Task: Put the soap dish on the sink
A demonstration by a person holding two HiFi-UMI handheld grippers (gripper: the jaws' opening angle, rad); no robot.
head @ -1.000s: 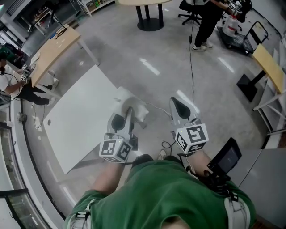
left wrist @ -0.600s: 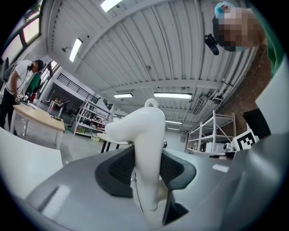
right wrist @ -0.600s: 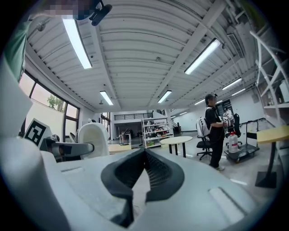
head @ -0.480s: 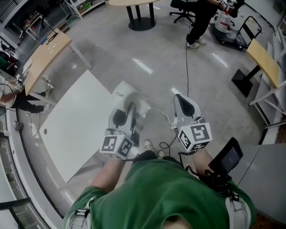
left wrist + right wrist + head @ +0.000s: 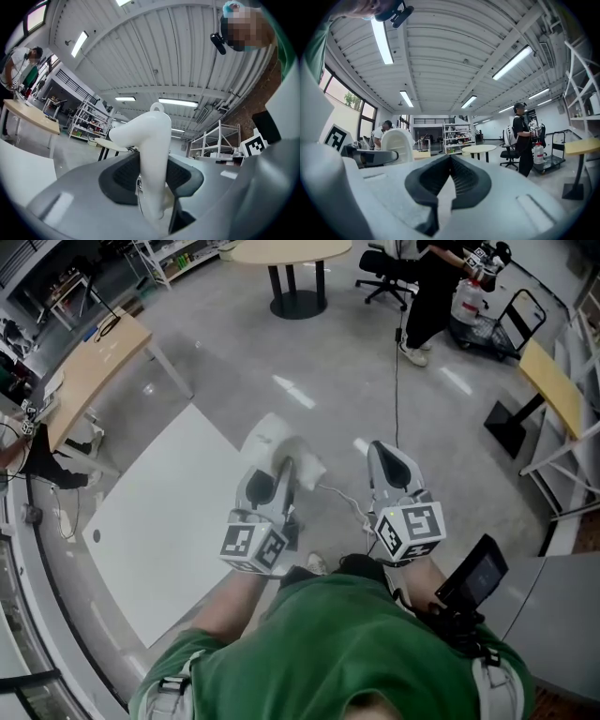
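Left gripper (image 5: 284,470) clamped on white soap dish (image 5: 274,439), which juts forward past its jaws; right gripper (image 5: 384,452) closed, empty; sink not in view, bench (image 5: 159,521) left.

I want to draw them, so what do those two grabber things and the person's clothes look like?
Both the left gripper and right gripper are light grey shells with dark ribbed padding inside the jaws. Each carries a white cube printed with black square markers. The person wears a green top.
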